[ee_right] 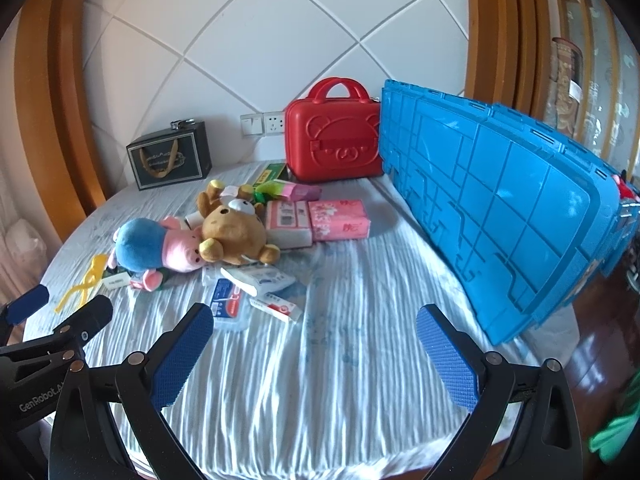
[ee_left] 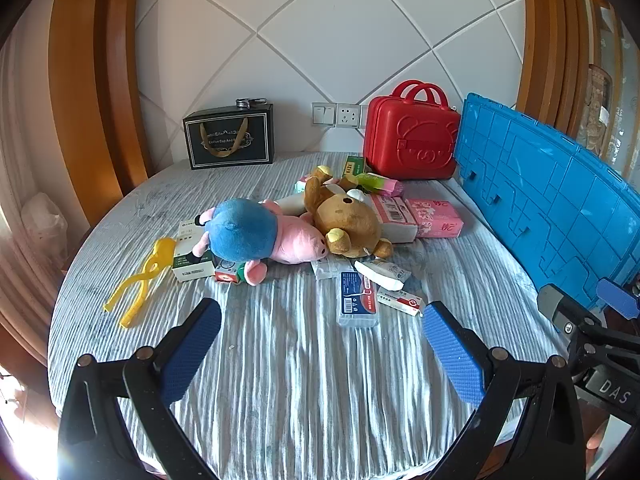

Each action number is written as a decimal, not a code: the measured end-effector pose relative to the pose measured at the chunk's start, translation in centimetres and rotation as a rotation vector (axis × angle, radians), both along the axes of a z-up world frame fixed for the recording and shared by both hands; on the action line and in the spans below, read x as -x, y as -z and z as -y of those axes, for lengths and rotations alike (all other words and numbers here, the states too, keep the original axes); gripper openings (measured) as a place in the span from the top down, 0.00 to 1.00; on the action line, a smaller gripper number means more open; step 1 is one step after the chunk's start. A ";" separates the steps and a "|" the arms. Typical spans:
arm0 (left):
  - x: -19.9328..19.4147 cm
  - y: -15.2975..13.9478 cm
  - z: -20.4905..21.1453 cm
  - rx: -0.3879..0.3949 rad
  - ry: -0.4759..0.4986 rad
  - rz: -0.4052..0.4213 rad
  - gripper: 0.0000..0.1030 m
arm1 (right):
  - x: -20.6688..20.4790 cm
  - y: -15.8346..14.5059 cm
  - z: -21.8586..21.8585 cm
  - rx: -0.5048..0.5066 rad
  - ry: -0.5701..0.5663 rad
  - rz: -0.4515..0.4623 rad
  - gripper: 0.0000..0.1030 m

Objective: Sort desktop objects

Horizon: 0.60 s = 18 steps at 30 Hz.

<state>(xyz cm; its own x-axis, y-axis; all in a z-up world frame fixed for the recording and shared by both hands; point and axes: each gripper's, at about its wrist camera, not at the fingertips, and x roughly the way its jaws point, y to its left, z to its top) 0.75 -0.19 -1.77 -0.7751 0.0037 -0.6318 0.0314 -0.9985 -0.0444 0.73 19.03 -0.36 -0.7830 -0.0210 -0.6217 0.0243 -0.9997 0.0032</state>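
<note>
A heap of small things lies near the middle of the round desk (ee_left: 280, 380), which is covered in a crinkled pale striped cloth; at its heart a brown plush bear (ee_left: 346, 222) lies on its back, touching a pink plush pig with a blue body (ee_left: 256, 236) to its left; under and beside the pig sit a white and green carton (ee_left: 190, 254) and yellow plastic tongs (ee_left: 140, 280); on the bear's right a white barcoded pack (ee_left: 394, 216) lies against a pink tissue pack (ee_left: 436, 218); nearer the camera lie a clear flat case with a blue and red label (ee_left: 357, 300), a white tube (ee_left: 380, 274) and a small white and red box (ee_left: 400, 300).

Behind the heap a red hard case with a bear embossed on it (ee_right: 334, 146) stands upright by the wall; a black gift box (ee_left: 229, 138) stands well apart to its left; a large blue plastic crate (ee_right: 500, 208) rests on its side along the desk's right edge.

The left gripper (ee_left: 322, 344) hovers over bare cloth near the clear case, jaws wide apart and empty; the right gripper (ee_right: 314, 354) hangs likewise, jaws spread, holding nothing.
</note>
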 end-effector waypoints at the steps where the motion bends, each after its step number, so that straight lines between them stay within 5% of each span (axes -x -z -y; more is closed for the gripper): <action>1: 0.2 0.1 -0.1 0.001 -0.002 0.004 0.00 | 0.2 0.1 -0.1 0.003 -0.004 0.003 0.00; 18: 5.9 5.0 -0.5 -0.010 -0.141 0.135 0.00 | 8.7 4.2 -2.4 0.020 -0.152 0.149 0.00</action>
<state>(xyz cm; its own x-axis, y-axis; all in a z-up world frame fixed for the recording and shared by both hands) -5.12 0.28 -6.81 -0.6763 -0.0919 -0.7309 0.1771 -0.9834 -0.0401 -7.99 21.43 -4.59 -0.6691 -0.1454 -0.7288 0.1724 -0.9843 0.0381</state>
